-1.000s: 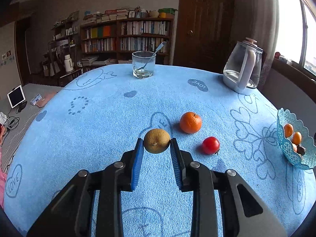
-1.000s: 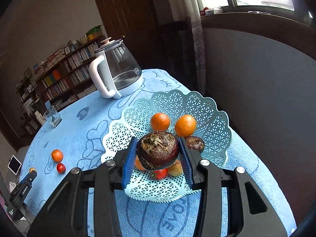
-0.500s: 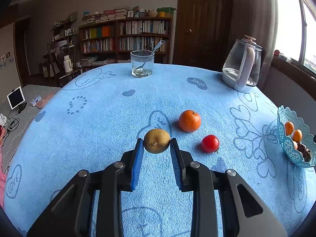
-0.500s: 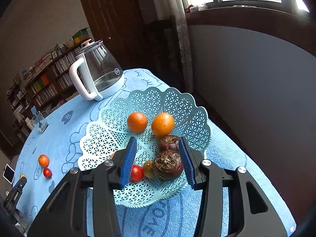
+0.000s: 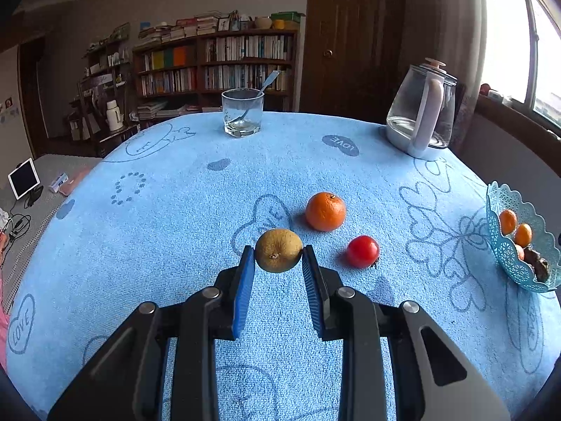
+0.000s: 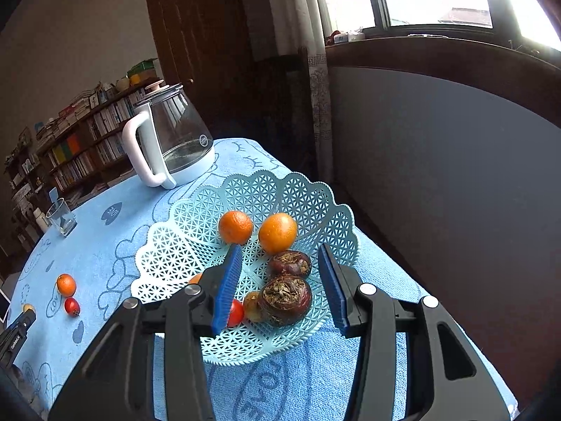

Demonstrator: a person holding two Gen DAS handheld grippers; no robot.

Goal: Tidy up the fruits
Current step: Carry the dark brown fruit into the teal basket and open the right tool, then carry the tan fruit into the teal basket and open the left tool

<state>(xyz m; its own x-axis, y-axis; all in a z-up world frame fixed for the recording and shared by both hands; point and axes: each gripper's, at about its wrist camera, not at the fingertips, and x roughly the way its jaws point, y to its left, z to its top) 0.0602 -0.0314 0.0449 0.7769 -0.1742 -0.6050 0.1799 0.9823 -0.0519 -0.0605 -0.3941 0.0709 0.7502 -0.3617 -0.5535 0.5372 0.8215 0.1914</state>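
**Dropping done on the right, left one loaded**

Comparing with a second back: the right gripper (image 6: 280,280) was clamped on a dark, rough-topped fruit (image 6: 284,301) above the basket (image 6: 196,231); now its blue pads stand apart with nothing pressed between them, and that fruit lies in the basket, just below a second dark one (image 6: 290,263) at its 12 o'clock. So the release is finished and that piece counts as sorted.

Basket contents in the right wrist view: two oranges (image 6: 235,226) toward 12 o'clock, the two dark fruits at centre, a small red one (image 6: 235,312) and a yellowish one (image 6: 251,306) toward 7 o'clock, partly behind the left pad.

Left gripper (image 5: 278,263) has not budged: clamped on a brownish-yellow round fruit (image 5: 278,249), same grip as a second ago. Cannot tell whether it is lifted clear of the blue tablecloth (image 5: 168,217).

Loose on the cloth: an orange (image 5: 325,211) at about 1 o'clock from the held fruit, a small red tomato-like fruit (image 5: 363,251) at 3 o'clock. The basket sits at the far 3 o'clock edge of the left view, well apart from both.

My read: right hand is free for the next pick; the left's fruit goes to the basket next, then two pieces remain.
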